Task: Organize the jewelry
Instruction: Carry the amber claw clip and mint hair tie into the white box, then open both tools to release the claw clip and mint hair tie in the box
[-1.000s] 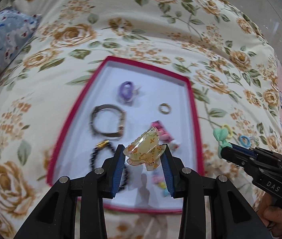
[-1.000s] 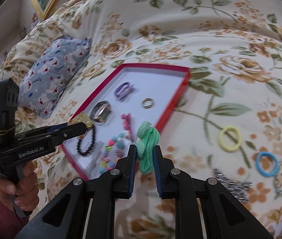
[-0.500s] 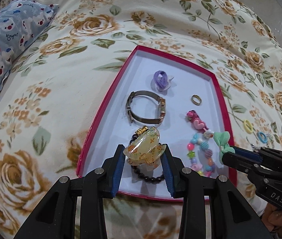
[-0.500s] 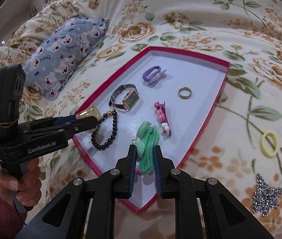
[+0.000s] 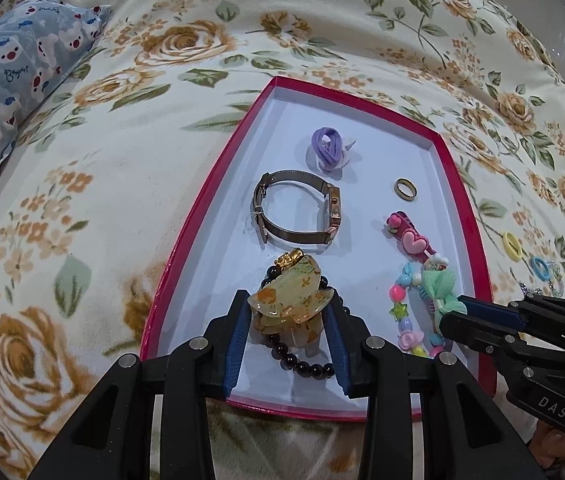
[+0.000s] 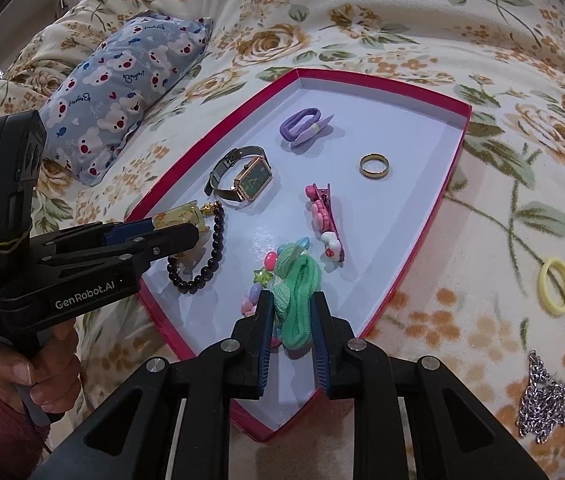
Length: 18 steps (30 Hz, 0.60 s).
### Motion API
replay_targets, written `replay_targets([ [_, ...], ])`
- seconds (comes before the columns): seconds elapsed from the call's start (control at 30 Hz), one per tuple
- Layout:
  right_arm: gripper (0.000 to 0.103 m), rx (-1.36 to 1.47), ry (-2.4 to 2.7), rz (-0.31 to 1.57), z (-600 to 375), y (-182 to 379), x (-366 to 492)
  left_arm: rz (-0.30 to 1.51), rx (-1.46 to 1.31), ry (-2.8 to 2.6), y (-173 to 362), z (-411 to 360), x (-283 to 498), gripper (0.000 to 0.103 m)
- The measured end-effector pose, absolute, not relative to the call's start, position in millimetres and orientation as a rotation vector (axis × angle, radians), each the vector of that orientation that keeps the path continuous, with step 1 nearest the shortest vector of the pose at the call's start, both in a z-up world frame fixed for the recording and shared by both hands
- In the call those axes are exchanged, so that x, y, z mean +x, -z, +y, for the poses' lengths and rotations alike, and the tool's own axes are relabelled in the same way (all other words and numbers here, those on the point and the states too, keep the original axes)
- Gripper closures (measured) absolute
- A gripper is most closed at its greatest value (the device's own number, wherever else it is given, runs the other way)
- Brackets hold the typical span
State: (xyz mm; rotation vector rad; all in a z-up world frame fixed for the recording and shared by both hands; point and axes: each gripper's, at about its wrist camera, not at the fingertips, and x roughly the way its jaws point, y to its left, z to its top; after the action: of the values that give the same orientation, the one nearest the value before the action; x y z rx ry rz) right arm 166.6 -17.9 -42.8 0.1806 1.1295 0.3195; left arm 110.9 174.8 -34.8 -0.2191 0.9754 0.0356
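Jewelry tray (image 5: 462,208) lies under 2 downward-angled tools, each gripping an accessory.

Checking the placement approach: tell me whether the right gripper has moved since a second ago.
Yes. The right gripper, with the green hair tie, has moved from beyond the red tray's rim to over the tray, near the bead bracelet.

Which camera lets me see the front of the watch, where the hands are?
The right wrist view. There the watch in the red tray shows its dark green square face. In the left wrist view the watch is side-on: you see only its band and the case's thin edge.
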Motion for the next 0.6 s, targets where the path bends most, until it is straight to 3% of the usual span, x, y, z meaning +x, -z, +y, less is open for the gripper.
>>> replay_targets([
  [0.6,0.072,0.188,-0.329,1.119,-18.4,38.6,165.0,0.989,-0.239,-0.044,38.2,175.5,110.9,0.065],
])
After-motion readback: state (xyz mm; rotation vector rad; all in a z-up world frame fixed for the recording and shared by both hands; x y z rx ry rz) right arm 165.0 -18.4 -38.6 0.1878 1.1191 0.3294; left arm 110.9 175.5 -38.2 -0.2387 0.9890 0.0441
